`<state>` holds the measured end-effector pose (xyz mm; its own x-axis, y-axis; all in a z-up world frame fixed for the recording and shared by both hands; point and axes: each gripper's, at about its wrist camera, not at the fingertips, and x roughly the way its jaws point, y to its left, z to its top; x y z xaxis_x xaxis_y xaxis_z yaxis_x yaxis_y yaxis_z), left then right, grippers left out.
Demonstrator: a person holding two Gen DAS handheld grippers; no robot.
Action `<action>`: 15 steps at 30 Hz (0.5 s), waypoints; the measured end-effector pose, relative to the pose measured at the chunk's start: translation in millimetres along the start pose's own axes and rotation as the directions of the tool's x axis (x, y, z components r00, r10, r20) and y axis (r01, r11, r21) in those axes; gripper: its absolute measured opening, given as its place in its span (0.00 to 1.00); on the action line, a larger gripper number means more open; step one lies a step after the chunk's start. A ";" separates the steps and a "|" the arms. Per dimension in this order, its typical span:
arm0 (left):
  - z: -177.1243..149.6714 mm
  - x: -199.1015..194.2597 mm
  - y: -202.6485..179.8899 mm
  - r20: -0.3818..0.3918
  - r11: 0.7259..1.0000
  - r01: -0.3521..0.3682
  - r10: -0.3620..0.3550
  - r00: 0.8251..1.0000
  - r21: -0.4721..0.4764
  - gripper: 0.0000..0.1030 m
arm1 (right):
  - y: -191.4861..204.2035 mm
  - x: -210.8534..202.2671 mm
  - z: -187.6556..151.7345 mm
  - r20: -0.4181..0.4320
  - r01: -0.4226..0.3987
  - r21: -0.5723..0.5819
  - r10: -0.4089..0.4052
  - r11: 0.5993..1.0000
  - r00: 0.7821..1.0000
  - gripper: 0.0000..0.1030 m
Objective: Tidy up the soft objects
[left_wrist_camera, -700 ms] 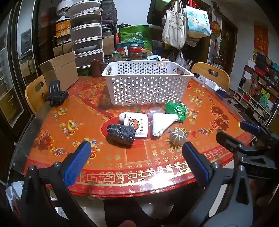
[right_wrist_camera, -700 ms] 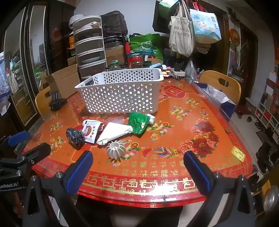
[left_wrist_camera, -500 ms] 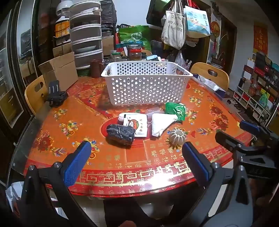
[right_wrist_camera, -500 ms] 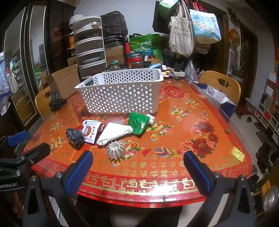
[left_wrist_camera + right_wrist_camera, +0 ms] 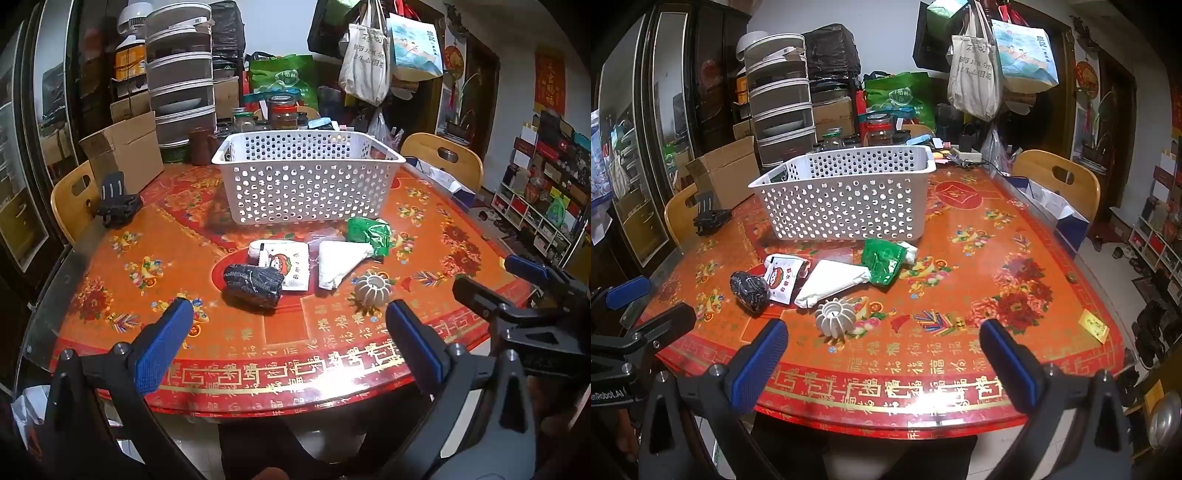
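Observation:
A white perforated basket (image 5: 306, 177) (image 5: 846, 195) stands at the middle of the round red table (image 5: 147, 258). In front of it lie a black rolled bundle (image 5: 253, 284) (image 5: 750, 290), a white printed pouch (image 5: 290, 264) (image 5: 783, 277), a white folded cloth (image 5: 340, 264) (image 5: 831, 282), a green packet (image 5: 369, 234) (image 5: 882, 260) and a grey ribbed ball (image 5: 373, 290) (image 5: 835, 317). My left gripper (image 5: 288, 339) hangs open over the near table edge, short of the bundle. My right gripper (image 5: 882, 354) is open too, just short of the ribbed ball. Neither holds anything.
A black clamp-like object (image 5: 116, 206) sits at the table's left edge near a wooden chair (image 5: 72, 199). A cardboard box (image 5: 123, 155), stacked drawers, jars and hanging bags crowd the far side. Another chair (image 5: 1058, 181) stands at the right. A yellow slip (image 5: 1093, 325) lies near the right rim.

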<state>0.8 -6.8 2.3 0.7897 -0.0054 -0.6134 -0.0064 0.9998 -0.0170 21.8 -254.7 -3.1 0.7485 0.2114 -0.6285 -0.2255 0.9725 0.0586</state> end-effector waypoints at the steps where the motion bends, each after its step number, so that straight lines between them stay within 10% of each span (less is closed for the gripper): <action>1: -0.2 -0.2 0.1 0.000 1.000 0.000 0.000 1.000 0.000 1.00 | 0.0 0.1 0.0 0.000 0.000 0.000 0.000 1.000 1.000 1.00; 15: 1.9 -4.2 1.2 0.004 1.000 0.003 -0.003 1.000 0.000 1.00 | -0.4 0.0 0.3 0.000 0.000 0.000 0.000 1.000 1.000 1.00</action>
<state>-1.3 -5.5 6.3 0.7923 -0.0081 -0.6100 -0.0042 0.9998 -0.0187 22.0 -255.1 -3.0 0.7486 0.2112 -0.6284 -0.2254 0.9725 0.0583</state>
